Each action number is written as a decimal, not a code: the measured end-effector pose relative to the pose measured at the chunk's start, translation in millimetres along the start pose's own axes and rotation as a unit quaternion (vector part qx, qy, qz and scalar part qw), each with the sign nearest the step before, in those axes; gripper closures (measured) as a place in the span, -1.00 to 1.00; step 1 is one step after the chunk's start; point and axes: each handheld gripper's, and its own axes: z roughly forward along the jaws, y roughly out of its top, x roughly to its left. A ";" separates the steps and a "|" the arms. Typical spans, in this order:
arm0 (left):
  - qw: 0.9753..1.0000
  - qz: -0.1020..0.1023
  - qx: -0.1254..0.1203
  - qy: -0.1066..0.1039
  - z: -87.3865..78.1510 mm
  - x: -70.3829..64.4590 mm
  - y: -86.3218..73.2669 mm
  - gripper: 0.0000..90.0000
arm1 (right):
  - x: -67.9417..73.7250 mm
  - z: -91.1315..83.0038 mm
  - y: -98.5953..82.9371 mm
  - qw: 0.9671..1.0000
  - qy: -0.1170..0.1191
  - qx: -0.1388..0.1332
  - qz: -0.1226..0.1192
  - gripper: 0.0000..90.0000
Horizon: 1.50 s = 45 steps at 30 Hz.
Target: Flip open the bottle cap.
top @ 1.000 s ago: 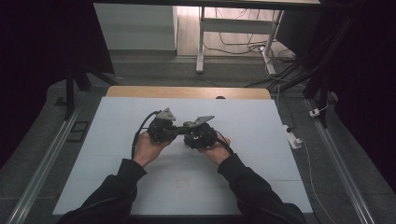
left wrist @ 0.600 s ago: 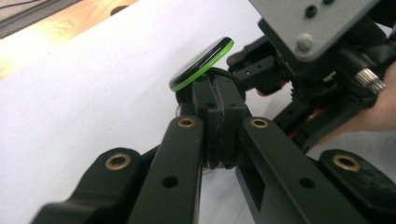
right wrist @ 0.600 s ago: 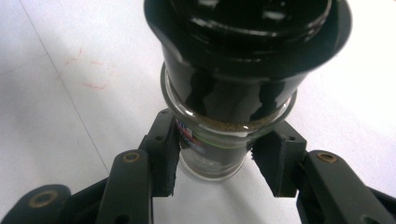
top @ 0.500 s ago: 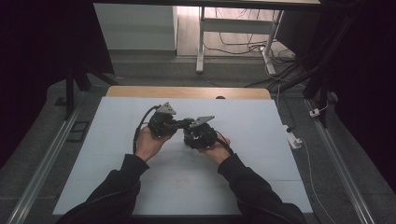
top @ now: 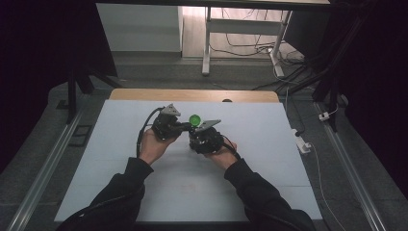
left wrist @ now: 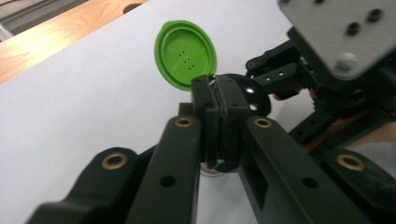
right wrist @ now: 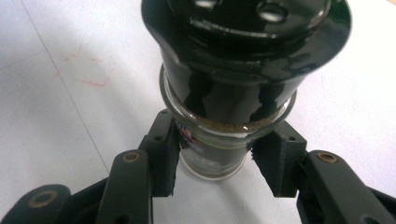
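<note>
My right gripper (top: pixel 201 135): jaws pinching small glass jar with black shaker top (right wrist: pixel 233 93) at its glass body, jar held above white table (top: pixel 250 192), near middle, toward far edge. My left gripper (top: pixel 182 126): jaws pressed together on black rim beside round green plastic flip lid (left wrist: pixel 186 55); lid stands open, hinged at that rim. Judgement: lid-opening step. Keep right grip firm, jar steady; left pull gentle, along hinge arc, avoid spilling powder.

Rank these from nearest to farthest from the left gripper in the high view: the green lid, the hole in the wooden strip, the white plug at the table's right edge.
1. green lid: at the left gripper's tips.
2. hole: beyond, in the wooden strip at the far edge.
3. white plug: far right, off the table's side.
</note>
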 end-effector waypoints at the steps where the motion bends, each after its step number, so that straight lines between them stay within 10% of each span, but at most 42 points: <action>1: 1.000 0.000 0.000 0.000 0.0 0.0 0.0 0.90 | 0.1 0.1 0.0 1.000 -0.001 0.000 0.000 0.17; 22: 1.000 -0.008 0.011 -0.002 -31.1 -7.7 -19.1 0.20 | 3.3 -8.0 -1.1 1.000 0.002 -0.006 0.011 -0.22; 45: 0.998 -0.039 0.036 -0.017 -60.6 -28.3 -56.5 -0.77 | 12.5 -56.0 -13.8 0.998 0.047 0.001 0.040 -0.73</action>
